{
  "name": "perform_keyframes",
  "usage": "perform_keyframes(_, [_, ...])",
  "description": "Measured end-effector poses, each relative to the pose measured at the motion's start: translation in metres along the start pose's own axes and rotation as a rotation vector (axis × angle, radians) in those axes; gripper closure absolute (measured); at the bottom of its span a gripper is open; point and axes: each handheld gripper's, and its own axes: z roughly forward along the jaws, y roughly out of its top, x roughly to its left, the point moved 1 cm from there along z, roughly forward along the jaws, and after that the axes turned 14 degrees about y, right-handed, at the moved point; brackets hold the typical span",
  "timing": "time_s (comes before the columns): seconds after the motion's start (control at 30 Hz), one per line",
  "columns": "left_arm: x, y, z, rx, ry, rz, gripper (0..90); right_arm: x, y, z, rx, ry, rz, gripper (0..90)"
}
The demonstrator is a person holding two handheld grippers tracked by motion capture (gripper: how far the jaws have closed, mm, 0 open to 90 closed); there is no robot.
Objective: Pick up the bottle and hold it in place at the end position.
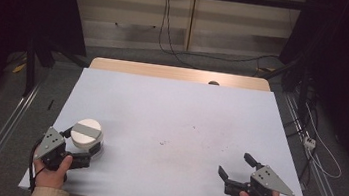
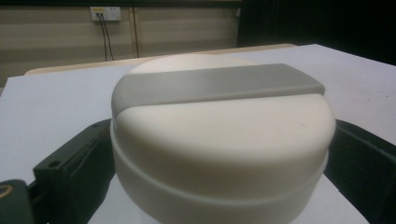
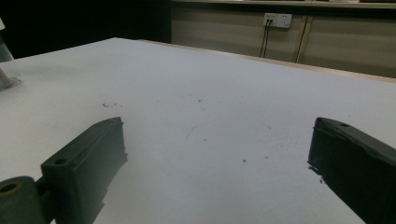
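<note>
- High view: one round cream container [image 1: 87,134] with a grey strip across its lid stands on the pale table [image 1: 175,113] at about 8 o'clock, near the front-left corner. The left gripper [image 1: 82,147] has one black jaw on each side of it — whether the jaws press the wall I cannot tell from here. The right gripper [image 1: 237,167], at about 4 o'clock, is spread wide over bare tabletop, well apart from the container. Two grippers, two hands, one container.
- Left gripper view: the container [image 2: 219,140] sits between the two black jaws, which lie close against its sides; a groove rings its lower body, and the grey strip [image 2: 215,86] runs straight across the domed lid.
- Right gripper view: the jaws stand wide with nothing between them — just the pale, lightly speckled tabletop [image 3: 201,116].
- Room: a grey floor, dark curtains at both sides, a beige back wall with a socket [image 3: 277,19] and hanging cables.
</note>
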Motion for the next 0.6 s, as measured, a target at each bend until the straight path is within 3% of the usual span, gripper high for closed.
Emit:
perform_keyframes(0.3, [-0.0007,-0.0008,0.0014,0.019,0.005,0.007,1.6,-0.0002,-0.0005,0.0001,0.006,0.000,0.004,3.6])
perform_keyframes(0.43, [-0.0034,-0.0044,0.0056,0.064,0.008,0.031,1.6,0.0004,-0.0005,0.0009,0.006,0.004,0.006,3.6])
perform_keyframes(0.6, [-0.0067,-0.0060,0.0089,0.091,0.024,0.034,2.0,0.0008,-0.0007,0.0018,0.007,0.009,0.003,3.6])
